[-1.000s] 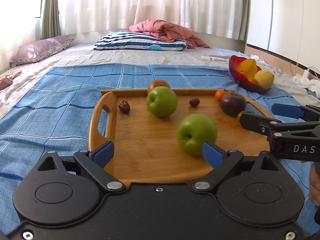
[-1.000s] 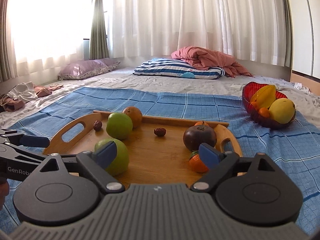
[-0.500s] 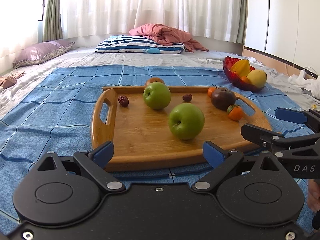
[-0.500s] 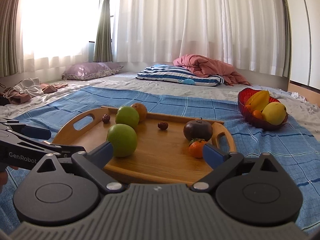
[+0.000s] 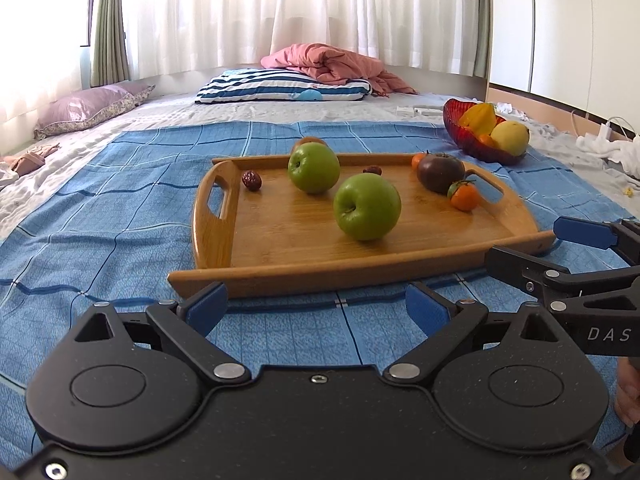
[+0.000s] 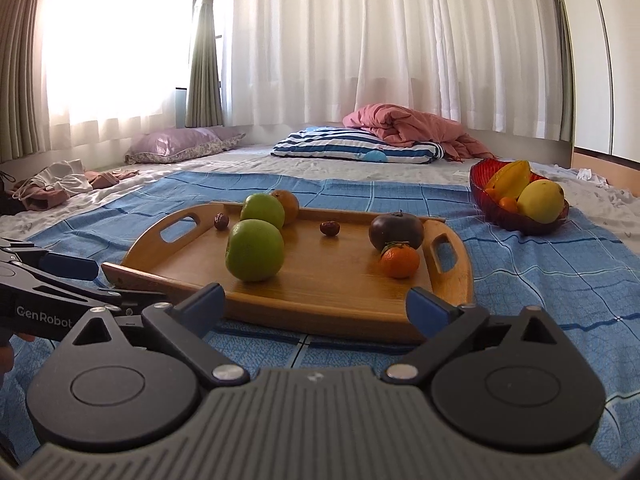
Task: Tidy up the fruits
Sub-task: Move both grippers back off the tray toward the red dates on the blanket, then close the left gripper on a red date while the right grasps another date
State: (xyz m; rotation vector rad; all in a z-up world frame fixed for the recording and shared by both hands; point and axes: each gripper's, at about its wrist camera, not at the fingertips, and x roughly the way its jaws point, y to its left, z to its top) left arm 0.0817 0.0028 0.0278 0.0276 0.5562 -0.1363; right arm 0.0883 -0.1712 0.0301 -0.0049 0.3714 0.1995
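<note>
On the blue checked sheet (image 5: 120, 208) spread over the bed, a wooden tray (image 5: 280, 236) with cut-out handles lies flat. Tray contents: nearer green apple (image 5: 367, 206) about mid-tray; second green apple (image 5: 314, 168) behind it toward the far rim, with a brownish-orange fruit (image 6: 286, 205) just behind that; two small dark red dates, one (image 5: 251, 180) near the left handle, one (image 5: 372, 170) near the far rim; dark purple round fruit (image 5: 440, 172) by the right handle, small tangerine (image 5: 464, 196) just in front of it, seemingly touching. Red glass bowl (image 5: 476, 148) sits on the sheet, well apart from the tray to the far right, holding a starfruit, a yellow fruit and small orange ones. Left gripper (image 5: 316, 312): jaws apart, nothing between them, short of the tray's near edge. Right gripper (image 6: 316, 308): jaws have just been opening, now wide apart, empty, also short of the near rim. Striped pillow (image 5: 284, 90) and pink blanket (image 5: 332, 64) at the far end.
</note>
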